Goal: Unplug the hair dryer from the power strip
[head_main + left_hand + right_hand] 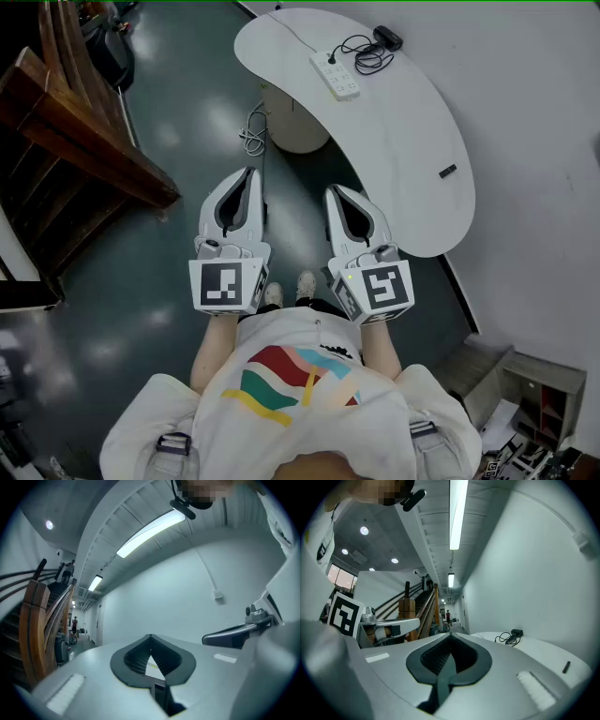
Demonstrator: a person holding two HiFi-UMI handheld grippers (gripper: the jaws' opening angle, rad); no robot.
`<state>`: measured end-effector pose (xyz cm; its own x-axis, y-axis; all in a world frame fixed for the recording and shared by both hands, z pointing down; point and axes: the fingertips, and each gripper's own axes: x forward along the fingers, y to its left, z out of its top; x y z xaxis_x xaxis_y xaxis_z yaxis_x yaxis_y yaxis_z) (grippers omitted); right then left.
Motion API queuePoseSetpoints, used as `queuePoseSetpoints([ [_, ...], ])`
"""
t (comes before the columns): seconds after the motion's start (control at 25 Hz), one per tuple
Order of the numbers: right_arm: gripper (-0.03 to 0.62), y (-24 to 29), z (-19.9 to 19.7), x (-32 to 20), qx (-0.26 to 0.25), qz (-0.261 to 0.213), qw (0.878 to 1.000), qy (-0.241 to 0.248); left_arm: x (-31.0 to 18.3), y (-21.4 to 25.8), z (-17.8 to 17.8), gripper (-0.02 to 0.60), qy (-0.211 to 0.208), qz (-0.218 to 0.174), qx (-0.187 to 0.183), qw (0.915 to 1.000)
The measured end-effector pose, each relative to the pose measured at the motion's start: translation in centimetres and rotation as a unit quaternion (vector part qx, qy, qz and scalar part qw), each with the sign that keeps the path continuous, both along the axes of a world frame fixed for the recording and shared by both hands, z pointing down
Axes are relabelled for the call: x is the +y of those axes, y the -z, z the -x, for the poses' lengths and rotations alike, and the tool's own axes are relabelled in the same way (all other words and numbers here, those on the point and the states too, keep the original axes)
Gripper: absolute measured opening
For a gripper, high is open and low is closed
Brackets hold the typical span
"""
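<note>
**Both grippers closed and empty, well short of the power strip**

The left gripper (246, 178) and the right gripper (336, 195) are held level, side by side in front of the person. Each has its jaws pressed together with nothing between them.

Beyond them, well apart, the white table (412, 159) carries the power strip (336, 75) near its far end. A dark plug (331, 59) sits in the strip. Its coiled cord (366, 52) runs to a small black body, apparently the hair dryer (386, 38).

The task looks unstarted and the approach is still to come. The next move calls for stepping closer, opening one gripper's jaws around the plug, and perhaps steadying the strip with the other.

No container is involved. An open box (534, 394) stands on the floor at lower right, and its contents are too small to make out.
</note>
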<state>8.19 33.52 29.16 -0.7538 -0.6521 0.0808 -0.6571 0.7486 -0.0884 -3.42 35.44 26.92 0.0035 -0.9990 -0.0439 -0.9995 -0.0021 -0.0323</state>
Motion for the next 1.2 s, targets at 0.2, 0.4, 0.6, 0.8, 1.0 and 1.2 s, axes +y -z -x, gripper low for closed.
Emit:
queuePoseSetpoints([
  [0.2, 0.013, -0.4, 0.1, -1.0, -0.011, 0.009, 1.000, 0.010, -1.1, -0.5, -0.4, 0.000, 0.000, 0.007, 0.000, 1.0000],
  [0.4, 0.012, -0.3, -0.4, -2.1, -0.018, 0.015, 1.000, 0.015, -2.2, -0.9, -0.8, -0.002, -0.002, 0.013, -0.001, 0.9999],
  [0.6, 0.014, -0.3, -0.9, -2.9, -0.017, 0.009, 0.999, 0.034, -3.5, -0.7, -1.1, -0.002, 0.004, -0.006, -0.006, 1.0000],
  [0.8, 0.014, -0.2, -1.5, -3.4, -0.031, 0.010, 0.998, 0.056, -4.4, -0.3, -1.0, -0.002, 0.027, -0.019, -0.003, 0.9995],
  [1.0, 0.014, -0.5, -2.2, -4.6, -0.031, 0.013, 0.998, 0.061, -5.0, -0.4, -0.9, -0.002, 0.037, -0.033, 0.000, 0.9988],
  [1.2, 0.014, 0.4, -1.4, -6.1, -0.019, -0.010, 0.998, 0.062, -6.9, -0.6, -0.6, -0.002, 0.035, -0.033, 0.007, 0.9988],
])
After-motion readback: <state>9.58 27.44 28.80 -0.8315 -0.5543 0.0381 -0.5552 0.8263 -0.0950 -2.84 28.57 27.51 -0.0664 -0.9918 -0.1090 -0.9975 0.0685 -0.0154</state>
